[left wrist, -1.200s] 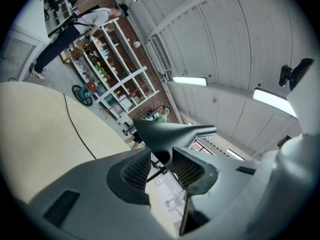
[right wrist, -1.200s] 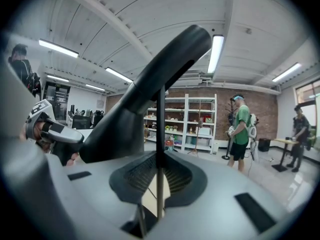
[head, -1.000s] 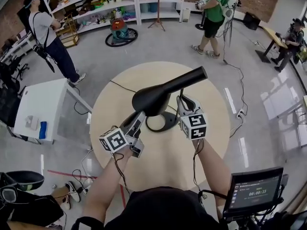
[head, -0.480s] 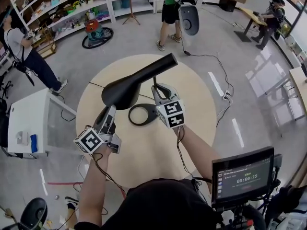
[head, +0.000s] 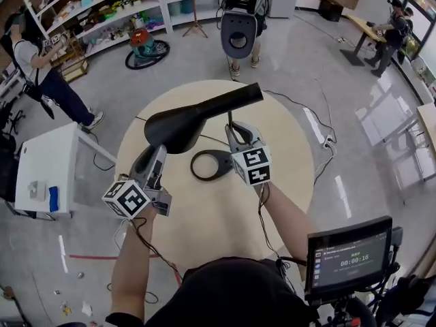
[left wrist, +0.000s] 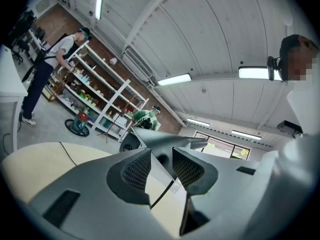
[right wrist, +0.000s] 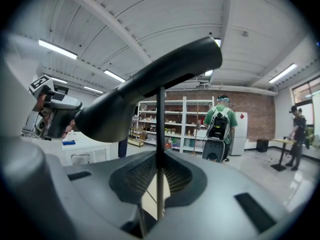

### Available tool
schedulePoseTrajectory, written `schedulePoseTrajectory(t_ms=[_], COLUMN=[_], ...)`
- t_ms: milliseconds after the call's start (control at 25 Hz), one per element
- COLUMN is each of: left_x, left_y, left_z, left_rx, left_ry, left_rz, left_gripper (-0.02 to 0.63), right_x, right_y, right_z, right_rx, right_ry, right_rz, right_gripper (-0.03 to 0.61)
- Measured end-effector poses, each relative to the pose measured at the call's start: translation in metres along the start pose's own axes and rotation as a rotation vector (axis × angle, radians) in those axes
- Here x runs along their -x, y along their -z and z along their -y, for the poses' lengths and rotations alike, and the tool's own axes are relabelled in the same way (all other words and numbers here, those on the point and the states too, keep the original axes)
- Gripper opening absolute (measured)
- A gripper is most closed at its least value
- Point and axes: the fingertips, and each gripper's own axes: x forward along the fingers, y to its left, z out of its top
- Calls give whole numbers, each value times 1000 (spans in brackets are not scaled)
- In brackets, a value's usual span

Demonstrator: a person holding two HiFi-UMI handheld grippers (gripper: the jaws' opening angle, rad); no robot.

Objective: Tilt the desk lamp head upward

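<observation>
A robotics recording lab in an industrial hall: red brick wall (right wrist: 260, 119), white open shelving racks (head: 102, 12) stocked with small props, polished grey floor (head: 361, 94), a person wearing a backpack rig (right wrist: 218, 121), and a small timer monitor (head: 349, 259) beside the round pale wooden bench (head: 218, 216).

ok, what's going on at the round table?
A person holds one claw in each hand and works on a black desk lamp's cone-shaped head over a round beige wooden table. The right claw is shut on the lamp's thin black stem, bracing it. The left claw is open, with its tips up by the wide end of the head and nothing clamped. The wide end sits lower than the narrow end.
</observation>
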Motion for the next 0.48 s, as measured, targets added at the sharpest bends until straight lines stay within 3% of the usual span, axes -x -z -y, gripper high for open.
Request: schedulePoseTrajectory(t_ms=[480], left_x=[1], left_y=[-12], left_z=[11], left_rx=[-81], left_ry=[-13], left_rz=[0], left_gripper=[141], right_x=[5], right_y=[5], right_z=[4], right_rx=[-4], right_ry=[12], right_rz=[2], right_gripper=[43])
